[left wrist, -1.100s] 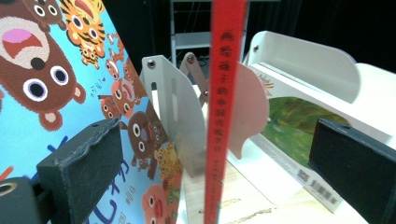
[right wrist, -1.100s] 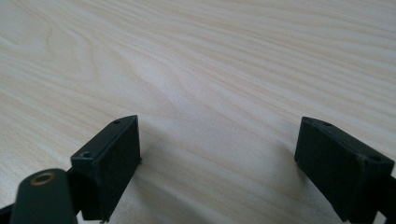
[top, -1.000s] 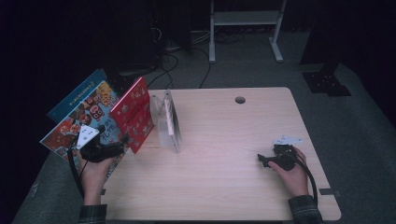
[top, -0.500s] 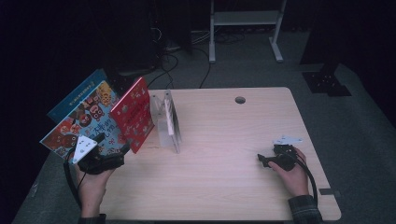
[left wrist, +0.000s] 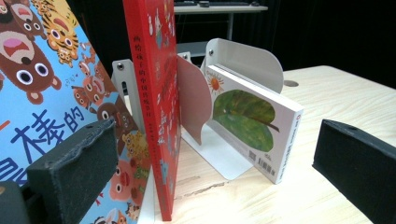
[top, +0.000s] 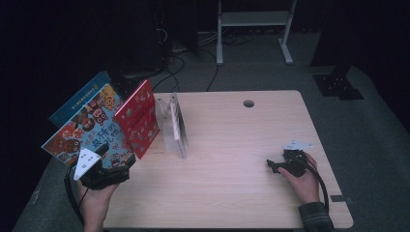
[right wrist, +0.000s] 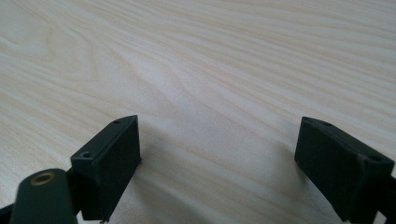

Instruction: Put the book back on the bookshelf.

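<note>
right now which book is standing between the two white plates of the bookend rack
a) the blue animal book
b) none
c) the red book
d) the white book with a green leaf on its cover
d, since in the left gripper view the white book with a green leaf stands between the rack's plates, while the red book leans outside them, next to the blue animal book.

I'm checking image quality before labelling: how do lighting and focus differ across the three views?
High view: dim, dark surroundings, soft detail on the table. Left gripper view: bright, the red book and leaf-cover book sharp, near jaws slightly soft. Right gripper view: even light on wood grain, faint shadows under the jaws.
</note>
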`<state>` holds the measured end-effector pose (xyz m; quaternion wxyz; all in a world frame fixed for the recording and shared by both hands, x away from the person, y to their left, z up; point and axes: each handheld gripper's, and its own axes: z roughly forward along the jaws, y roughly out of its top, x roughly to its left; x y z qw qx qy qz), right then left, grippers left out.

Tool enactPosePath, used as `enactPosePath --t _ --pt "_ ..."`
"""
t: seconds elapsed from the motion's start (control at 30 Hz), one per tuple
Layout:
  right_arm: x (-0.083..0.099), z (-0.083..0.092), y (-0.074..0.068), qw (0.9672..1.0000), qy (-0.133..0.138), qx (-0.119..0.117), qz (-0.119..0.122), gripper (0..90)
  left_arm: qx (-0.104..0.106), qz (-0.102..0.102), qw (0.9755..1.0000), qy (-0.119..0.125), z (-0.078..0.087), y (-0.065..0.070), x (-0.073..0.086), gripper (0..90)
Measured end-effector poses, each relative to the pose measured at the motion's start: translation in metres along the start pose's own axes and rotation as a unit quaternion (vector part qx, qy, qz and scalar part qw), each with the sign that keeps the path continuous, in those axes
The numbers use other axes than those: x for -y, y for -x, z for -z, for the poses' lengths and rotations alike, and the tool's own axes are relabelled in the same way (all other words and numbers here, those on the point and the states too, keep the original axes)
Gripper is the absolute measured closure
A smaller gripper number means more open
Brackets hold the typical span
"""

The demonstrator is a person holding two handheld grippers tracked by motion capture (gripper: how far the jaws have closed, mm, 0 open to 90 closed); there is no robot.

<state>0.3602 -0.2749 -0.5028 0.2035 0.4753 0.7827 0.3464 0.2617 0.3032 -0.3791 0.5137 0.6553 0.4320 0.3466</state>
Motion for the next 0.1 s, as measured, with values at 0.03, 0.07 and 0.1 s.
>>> enactPosePath --t 0.03,0.07,0.1 --pt "0.0000 0.0000 0.0000 1.0000 0.000 0.000 0.000 13.1 0.000 -0.002 1.0000 -0.001 -0.0002 0.0004 -0.0001 0.0" --pt "0.0000 0.0000 0.0000 1.0000 0.000 0.000 0.000 13.1 0.001 -0.002 1.0000 -0.001 -0.0004 0.0006 -0.0002 0.0" --pt "0.0000 0.0000 0.0000 1.0000 0.000 0.000 0.000 13.1 0.001 -0.002 1.0000 -0.001 -0.0004 0.0006 -0.0002 0.0"
